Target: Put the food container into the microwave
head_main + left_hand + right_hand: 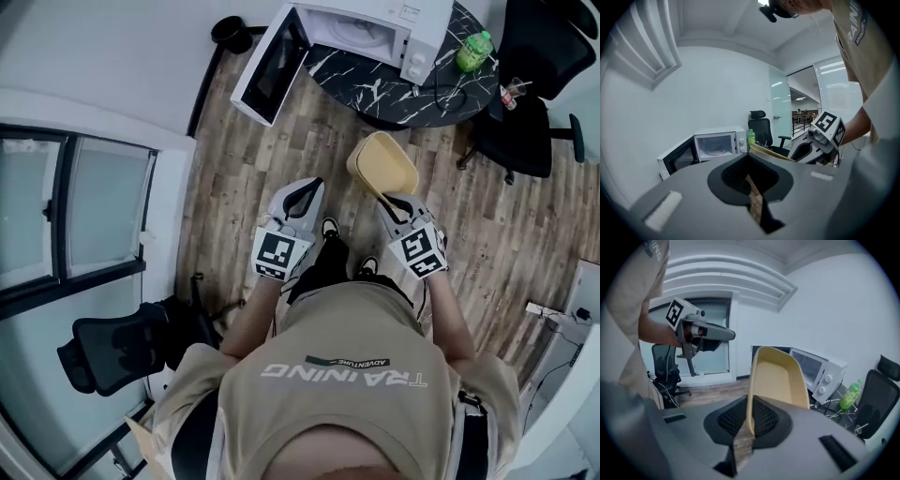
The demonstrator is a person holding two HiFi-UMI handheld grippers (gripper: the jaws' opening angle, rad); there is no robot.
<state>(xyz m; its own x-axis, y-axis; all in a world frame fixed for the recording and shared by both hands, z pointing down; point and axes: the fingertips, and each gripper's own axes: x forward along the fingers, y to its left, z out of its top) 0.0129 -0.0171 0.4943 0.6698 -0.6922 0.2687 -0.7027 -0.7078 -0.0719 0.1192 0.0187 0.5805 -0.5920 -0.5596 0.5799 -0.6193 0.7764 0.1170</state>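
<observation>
Beige plastic food container: held in mid-air above the wood floor, well apart from the microwave and short of the table edge. One thin side wall is pinched by the right gripper; in the right gripper view the jaws are seen closed onto that wall, with the tray standing up beyond them, open face turned to the right.

Left gripper: carried beside the right one, empty. In its own view the jaws are drawn together at the tips, with only a narrow slit of floor showing behind them.

White microwave: set on a round black marbled table. Its door is swung fully open to the left, overhanging the table rim; the cavity is exposed.

Green bottle: upright on the table, just beside the microwave's control side. A dark cable is laid on the tabletop near it.

Black office chair: placed at the table's right side, clear of the line between container and oven.

Second black chair: parked behind the person's left, near the glass panels.

Person: seen from above in a tan shirt, both forearms extended forward.
</observation>
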